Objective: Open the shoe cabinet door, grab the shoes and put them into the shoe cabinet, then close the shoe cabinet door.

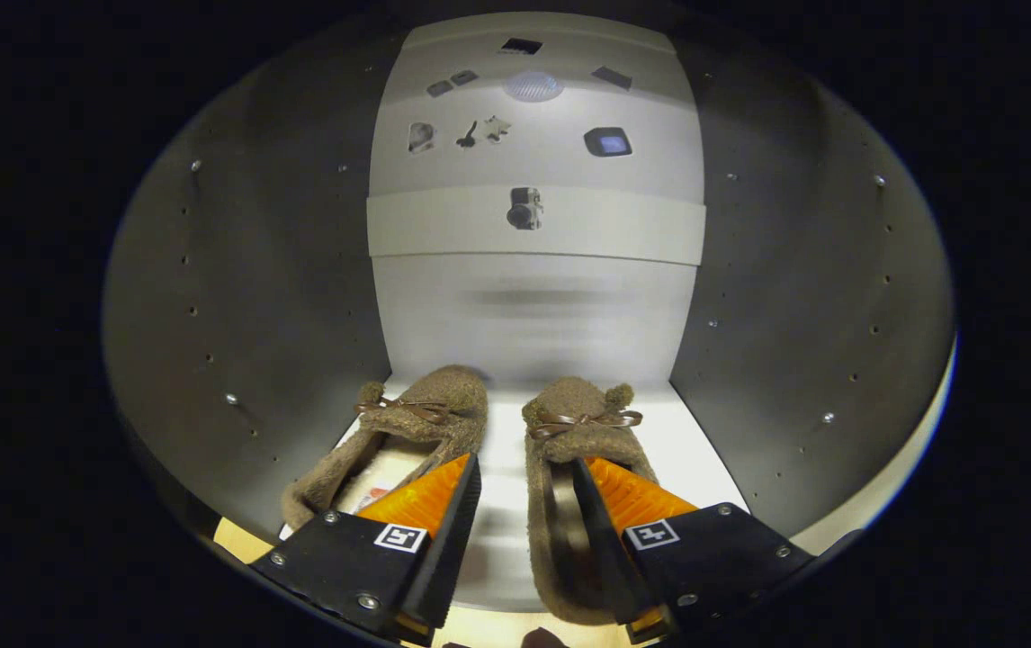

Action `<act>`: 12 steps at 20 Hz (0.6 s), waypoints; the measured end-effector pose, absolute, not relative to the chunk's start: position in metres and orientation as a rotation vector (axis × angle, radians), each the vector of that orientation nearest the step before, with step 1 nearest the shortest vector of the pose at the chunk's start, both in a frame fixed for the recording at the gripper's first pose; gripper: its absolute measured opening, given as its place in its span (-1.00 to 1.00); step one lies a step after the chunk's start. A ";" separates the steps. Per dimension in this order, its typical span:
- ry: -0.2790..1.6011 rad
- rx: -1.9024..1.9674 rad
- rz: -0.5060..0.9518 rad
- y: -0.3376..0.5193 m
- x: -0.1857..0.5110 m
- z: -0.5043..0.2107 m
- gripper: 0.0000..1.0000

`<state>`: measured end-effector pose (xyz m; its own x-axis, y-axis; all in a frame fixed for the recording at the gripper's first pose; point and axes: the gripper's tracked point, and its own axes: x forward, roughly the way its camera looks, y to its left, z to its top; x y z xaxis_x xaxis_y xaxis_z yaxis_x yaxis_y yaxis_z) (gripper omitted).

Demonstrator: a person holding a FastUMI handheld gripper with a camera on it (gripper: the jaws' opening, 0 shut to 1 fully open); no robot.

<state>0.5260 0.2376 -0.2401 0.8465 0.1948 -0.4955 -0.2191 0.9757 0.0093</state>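
Two brown fuzzy slippers with small bows stand side by side, toes pointing inward, on the white floor (691,450) of the shoe cabinet. The left slipper (416,414) lies beside and partly under my left finger. The right slipper (569,405) has my right finger reaching into its opening. My gripper (524,463) is open. Between the fingers I see a strip of white floor and the right slipper's inner wall, and neither finger presses on a shoe.
Grey side walls (255,297) with rows of small holes and screws close in on both sides. A white back panel (533,315) stands just beyond the slippers' toes, with a white band across it above. The cabinet's pale front edge (893,486) shows near the fingers.
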 end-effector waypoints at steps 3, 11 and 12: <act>0.479 -0.011 0.211 0.233 0.505 -0.217 0.46; 0.351 0.079 0.146 0.218 0.403 -0.146 0.85; 0.342 0.092 0.138 0.214 0.389 -0.139 0.86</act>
